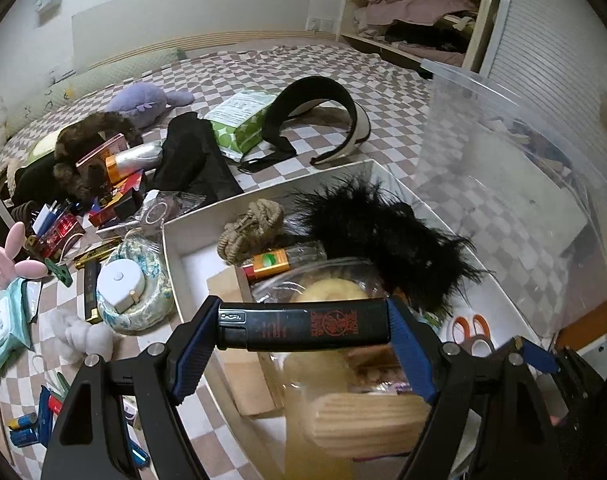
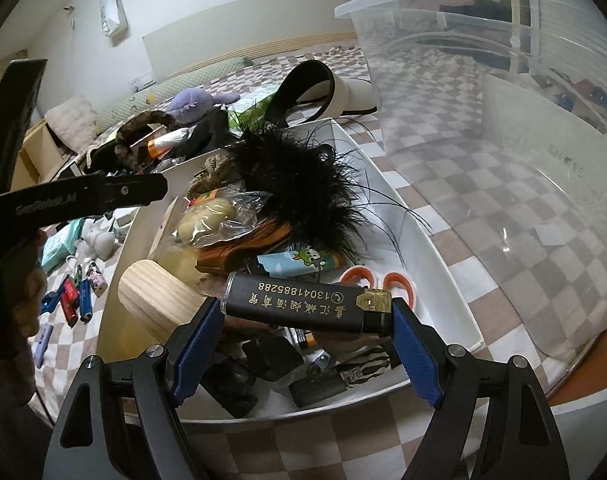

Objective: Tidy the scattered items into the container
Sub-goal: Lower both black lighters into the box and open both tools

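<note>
My left gripper (image 1: 303,326) is shut on a black lighter with red print (image 1: 303,324), held crosswise above the white box (image 1: 263,194). My right gripper (image 2: 307,316) is shut on a black lighter with gold characters (image 2: 303,304), held over the same white box (image 2: 435,264). The box holds a black feather puff (image 1: 383,224), a rope knot (image 1: 251,228), a wooden block (image 2: 155,292), orange-handled scissors (image 2: 383,284) and a bagged yellow item (image 2: 207,220). The left gripper's body (image 2: 83,196) shows at the left of the right wrist view.
Scattered on the checkered bed: a white tape measure (image 1: 119,284), wipes pack (image 1: 3,324), small lighters (image 2: 71,296), a green pack (image 1: 243,120), a black-and-white visor (image 1: 323,112), a purple plush (image 1: 151,100). A clear plastic bin (image 2: 503,80) stands right of the box.
</note>
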